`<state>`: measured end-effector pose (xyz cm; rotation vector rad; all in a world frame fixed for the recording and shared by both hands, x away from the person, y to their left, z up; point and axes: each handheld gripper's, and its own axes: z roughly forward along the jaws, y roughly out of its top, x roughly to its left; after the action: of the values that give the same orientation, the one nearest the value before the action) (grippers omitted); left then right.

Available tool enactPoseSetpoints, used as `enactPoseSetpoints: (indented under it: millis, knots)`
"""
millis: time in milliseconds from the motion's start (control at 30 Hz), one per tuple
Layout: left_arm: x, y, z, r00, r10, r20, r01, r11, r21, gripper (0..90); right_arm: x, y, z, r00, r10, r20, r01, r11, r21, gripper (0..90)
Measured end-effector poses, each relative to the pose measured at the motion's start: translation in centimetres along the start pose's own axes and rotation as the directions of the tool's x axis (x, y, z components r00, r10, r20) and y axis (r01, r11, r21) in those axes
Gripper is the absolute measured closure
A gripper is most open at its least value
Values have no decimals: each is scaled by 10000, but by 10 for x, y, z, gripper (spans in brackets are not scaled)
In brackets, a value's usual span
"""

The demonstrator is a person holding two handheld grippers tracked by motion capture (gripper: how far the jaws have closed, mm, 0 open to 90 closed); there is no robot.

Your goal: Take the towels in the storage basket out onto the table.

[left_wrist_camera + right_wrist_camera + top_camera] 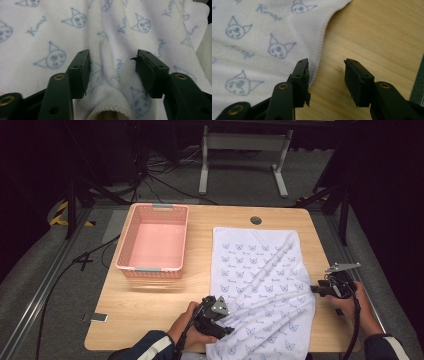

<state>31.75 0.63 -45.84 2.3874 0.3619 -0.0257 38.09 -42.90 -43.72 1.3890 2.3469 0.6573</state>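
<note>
White cat-print cloth towel [257, 285] spread right of centre on wooden bench [150, 312]; empty pink plastic basket [154, 241] upper left.

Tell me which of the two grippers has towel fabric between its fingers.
The left gripper: a raised fold of the towel sits between its open fingers. The right gripper has bare table between its fingers, just beside the towel's hemmed edge.

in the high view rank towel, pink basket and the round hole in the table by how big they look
1. towel, largest
2. pink basket
3. round hole, by far the smallest
</note>
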Motion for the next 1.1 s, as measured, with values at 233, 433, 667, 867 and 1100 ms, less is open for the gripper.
enactPoseSetpoints:
  millis: [233,433,667,867,1100]
  knots:
    - [61,30,-1,9777,-782,-1951,627,9944,-845,337,-1,22,-8,9985,-452,294,473,9963,-723,521]
    - [107,54,12,9477,-2038,-2457,1722,9745,-1440,292,-15,64,13,9994,-302,196,338,9746,-2215,491]
    - [137,59,32,9301,-1982,-3091,1808,9799,-842,414,-24,78,46,9997,-192,179,230,9688,-2466,546]
    - [138,52,29,9370,-2019,-2852,1836,9789,-896,478,-25,68,61,9985,-453,-318,390,9837,-1755,582]
    - [136,47,28,9415,-1884,-2795,1652,9807,-1045,481,-20,63,57,9973,-621,-379,543,9822,-1800,601]
